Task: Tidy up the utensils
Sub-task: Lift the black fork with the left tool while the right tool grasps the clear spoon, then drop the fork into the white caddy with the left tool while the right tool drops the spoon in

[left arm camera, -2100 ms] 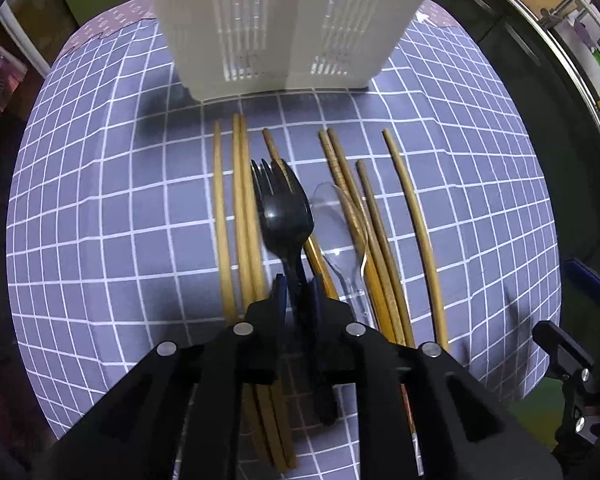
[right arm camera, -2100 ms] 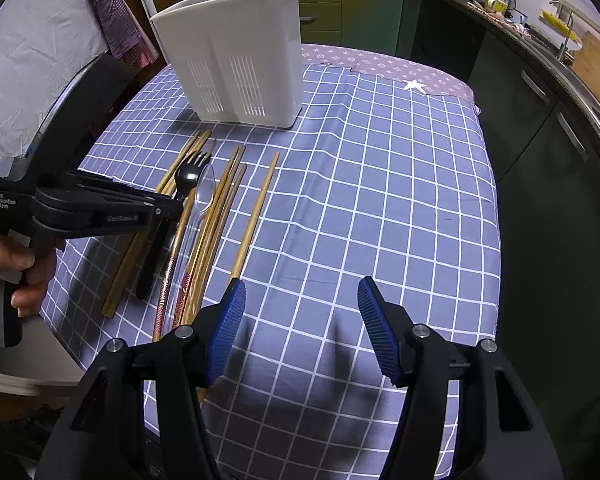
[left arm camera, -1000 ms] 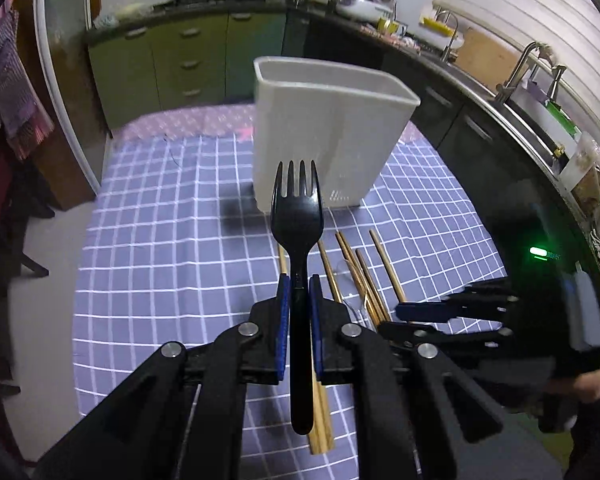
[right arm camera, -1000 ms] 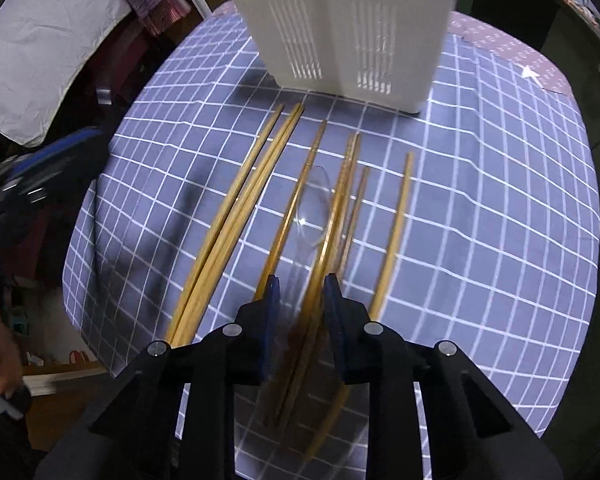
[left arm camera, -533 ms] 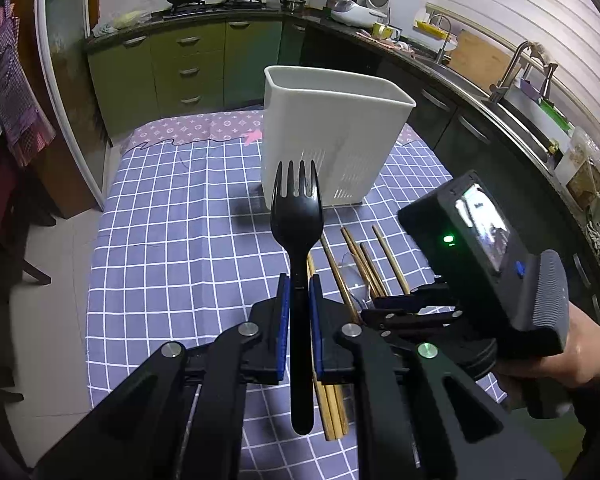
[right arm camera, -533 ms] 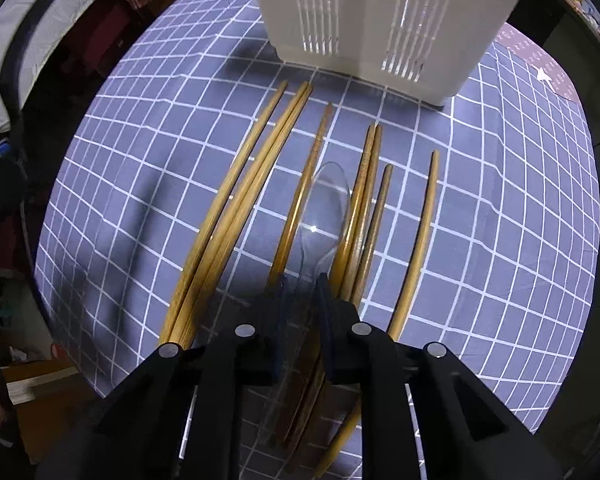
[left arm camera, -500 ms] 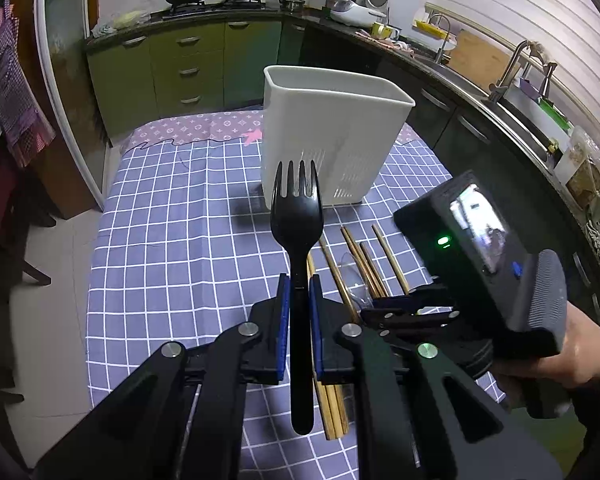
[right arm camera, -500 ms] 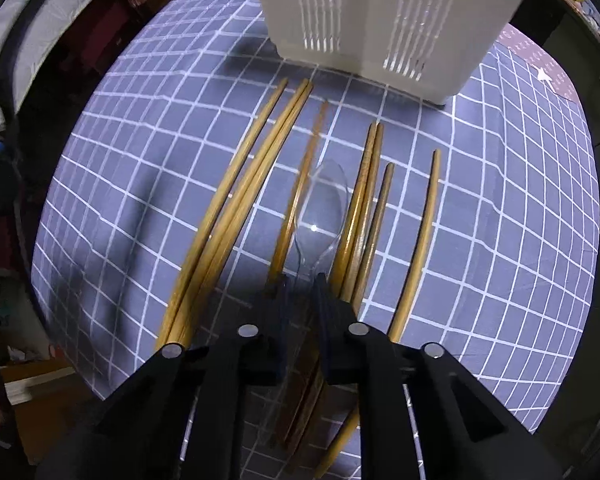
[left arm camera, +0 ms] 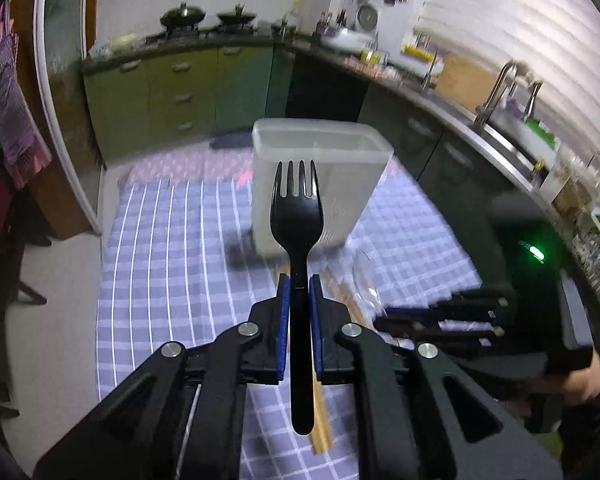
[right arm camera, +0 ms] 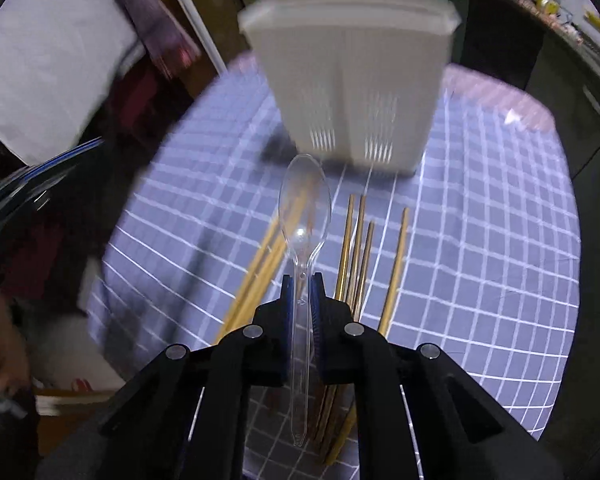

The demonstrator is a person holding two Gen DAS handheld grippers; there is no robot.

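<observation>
Left claw [left arm camera: 299, 308] grips a black plastic fork [left arm camera: 298, 216], right claw [right arm camera: 300, 304] a clear plastic spoon [right arm camera: 304, 208]; next, both probably drop into the white utensil caddy [right arm camera: 352, 80] ahead.

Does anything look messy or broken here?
Nothing looks broken. The wooden chopsticks lie loose and uneven on the checked cloth, not yet in the white holder.

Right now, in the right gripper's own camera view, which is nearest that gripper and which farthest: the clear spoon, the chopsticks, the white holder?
1. Clear spoon, clamped in the right gripper.
2. Chopsticks, on the cloth just below and beyond.
3. White holder, standing past the chopsticks' far tips.
</observation>
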